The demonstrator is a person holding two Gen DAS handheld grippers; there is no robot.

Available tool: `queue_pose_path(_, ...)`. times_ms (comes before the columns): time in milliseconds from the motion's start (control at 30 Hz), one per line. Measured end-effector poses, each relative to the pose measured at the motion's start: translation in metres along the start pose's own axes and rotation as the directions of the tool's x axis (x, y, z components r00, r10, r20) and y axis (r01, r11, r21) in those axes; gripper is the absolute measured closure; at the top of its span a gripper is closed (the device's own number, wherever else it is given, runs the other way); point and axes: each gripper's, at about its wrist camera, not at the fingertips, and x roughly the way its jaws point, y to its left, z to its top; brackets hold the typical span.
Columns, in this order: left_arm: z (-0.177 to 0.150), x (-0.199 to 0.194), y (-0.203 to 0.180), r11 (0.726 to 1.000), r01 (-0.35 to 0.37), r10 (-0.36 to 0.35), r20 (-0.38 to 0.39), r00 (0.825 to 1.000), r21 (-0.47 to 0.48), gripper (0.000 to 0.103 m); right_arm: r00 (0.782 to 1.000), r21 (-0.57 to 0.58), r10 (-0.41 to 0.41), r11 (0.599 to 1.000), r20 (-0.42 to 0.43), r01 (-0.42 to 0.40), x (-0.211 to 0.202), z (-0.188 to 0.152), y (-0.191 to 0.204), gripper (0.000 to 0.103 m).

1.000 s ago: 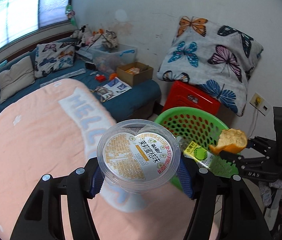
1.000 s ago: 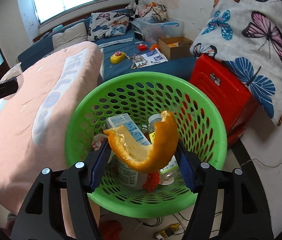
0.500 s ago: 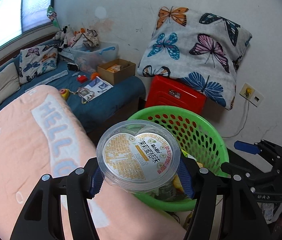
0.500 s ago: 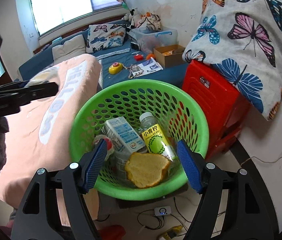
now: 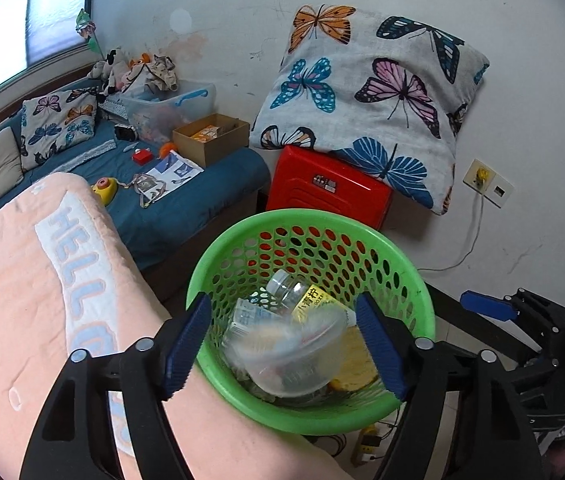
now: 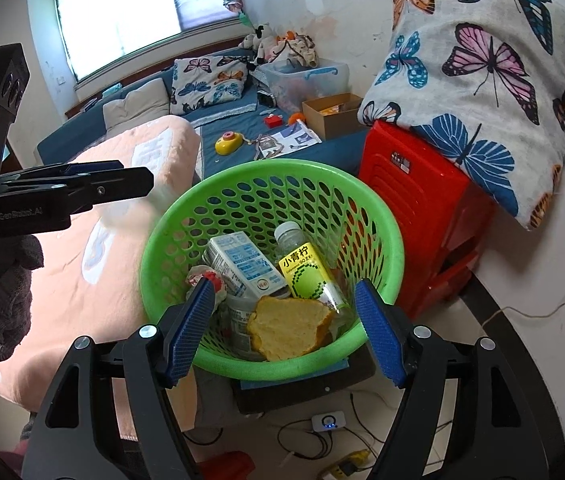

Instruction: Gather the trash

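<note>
Left gripper (image 5: pixel 282 344) jaws opening, nothing pinched; clear cup (image 5: pixel 294 356) dropping, blurred, into green basket (image 5: pixel 242 396) at lower centre; right gripper (image 6: pixel 282 328) spread, empty; peel (image 6: pixel 288 332), bottle (image 6: pixel 306 270), carton (image 6: pixel 242 264) already binned; remaining trash not evident.

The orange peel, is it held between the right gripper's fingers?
No, the orange peel lies inside the green basket, free of the open right gripper.

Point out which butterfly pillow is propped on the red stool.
The large butterfly pillow leaning on the wall atop the red stool; the smaller one lies on the blue couch.
</note>
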Motion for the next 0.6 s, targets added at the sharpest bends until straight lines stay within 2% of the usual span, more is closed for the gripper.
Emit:
queue_pose_path(300, -0.007, -0.017, 0.009, 0.999, -0.030, 0.031, 0.021, 0.999, -0.028, 0.013, 1.000, -0.003, 0.018, 1.000, 0.016, -0.018, -0.005, 0.000, 0.010, 0.029)
queue_pose_path(600, -0.029, -0.056, 0.041, 0.990, -0.111, 0.115, 0.053, 0.992, -0.082, 0.011, 0.998, -0.013, 0.046, 0.999, 0.030, -0.046, -0.011, 0.004, 0.035, 0.024)
